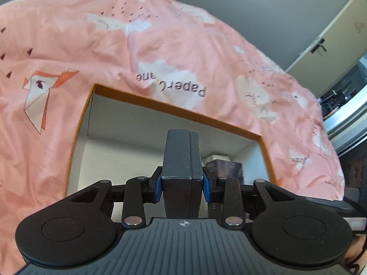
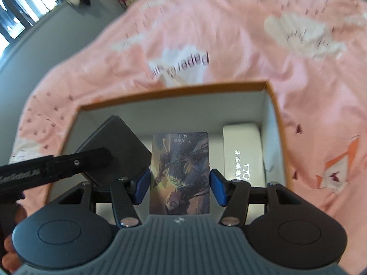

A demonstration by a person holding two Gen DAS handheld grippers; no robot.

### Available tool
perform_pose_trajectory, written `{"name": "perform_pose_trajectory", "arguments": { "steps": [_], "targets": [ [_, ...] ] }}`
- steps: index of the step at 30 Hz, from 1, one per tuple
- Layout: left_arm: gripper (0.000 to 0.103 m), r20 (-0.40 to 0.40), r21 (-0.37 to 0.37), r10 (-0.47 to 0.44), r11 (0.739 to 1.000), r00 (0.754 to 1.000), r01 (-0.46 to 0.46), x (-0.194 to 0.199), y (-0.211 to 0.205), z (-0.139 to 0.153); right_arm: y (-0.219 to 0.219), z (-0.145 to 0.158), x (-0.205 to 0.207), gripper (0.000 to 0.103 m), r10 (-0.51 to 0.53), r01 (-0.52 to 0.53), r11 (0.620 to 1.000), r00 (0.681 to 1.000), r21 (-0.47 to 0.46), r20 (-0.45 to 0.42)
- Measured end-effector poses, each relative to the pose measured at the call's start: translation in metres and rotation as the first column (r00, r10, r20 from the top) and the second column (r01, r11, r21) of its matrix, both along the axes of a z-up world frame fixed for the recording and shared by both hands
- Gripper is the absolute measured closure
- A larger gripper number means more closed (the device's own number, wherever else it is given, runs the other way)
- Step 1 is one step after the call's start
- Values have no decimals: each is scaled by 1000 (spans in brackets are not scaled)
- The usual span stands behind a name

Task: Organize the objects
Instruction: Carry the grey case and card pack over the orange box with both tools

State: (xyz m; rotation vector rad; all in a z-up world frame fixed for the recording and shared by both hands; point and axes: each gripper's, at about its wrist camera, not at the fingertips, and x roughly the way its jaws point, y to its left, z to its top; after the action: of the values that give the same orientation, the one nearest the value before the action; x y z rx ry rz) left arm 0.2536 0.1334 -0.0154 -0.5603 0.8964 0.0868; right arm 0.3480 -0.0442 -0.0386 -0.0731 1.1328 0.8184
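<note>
An open orange-rimmed box (image 1: 174,112) with a white inside lies on the pink bedspread (image 1: 68,45). My left gripper (image 1: 182,184) is shut on a dark grey case (image 1: 181,160) and holds it upright over the box. In the right wrist view the same case (image 2: 119,146) hangs in the left gripper (image 2: 91,160) above the box's left part. My right gripper (image 2: 180,186) is open, its blue pads either side of a dark illustrated card box (image 2: 181,171) lying on the box floor. A white case (image 2: 243,151) lies to its right inside the box (image 2: 174,94).
The bedspread (image 2: 229,23) surrounds the box on all sides. In the left wrist view a dark box (image 1: 226,168) and a white item (image 1: 218,157) show behind the grey case. A door (image 1: 332,45) and shelves (image 1: 344,96) stand at the right.
</note>
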Motion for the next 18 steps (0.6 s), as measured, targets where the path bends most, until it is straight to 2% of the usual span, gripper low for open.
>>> {"name": "perform_pose_trajectory", "arguments": {
  "steps": [7, 14, 18],
  "targets": [
    [65, -37, 8, 27, 1000, 999, -26, 19, 8, -17, 34, -34, 28, 44, 31, -34, 998, 998, -61, -51],
    [65, -68, 0, 36, 999, 997, -36, 30, 12, -28, 44, -43, 34, 44, 20, -20, 993, 1000, -119, 5],
    [65, -85, -26, 43, 999, 995, -46, 34, 14, -36, 42, -46, 38, 44, 15, -15, 994, 1000, -104, -1]
  ]
}}
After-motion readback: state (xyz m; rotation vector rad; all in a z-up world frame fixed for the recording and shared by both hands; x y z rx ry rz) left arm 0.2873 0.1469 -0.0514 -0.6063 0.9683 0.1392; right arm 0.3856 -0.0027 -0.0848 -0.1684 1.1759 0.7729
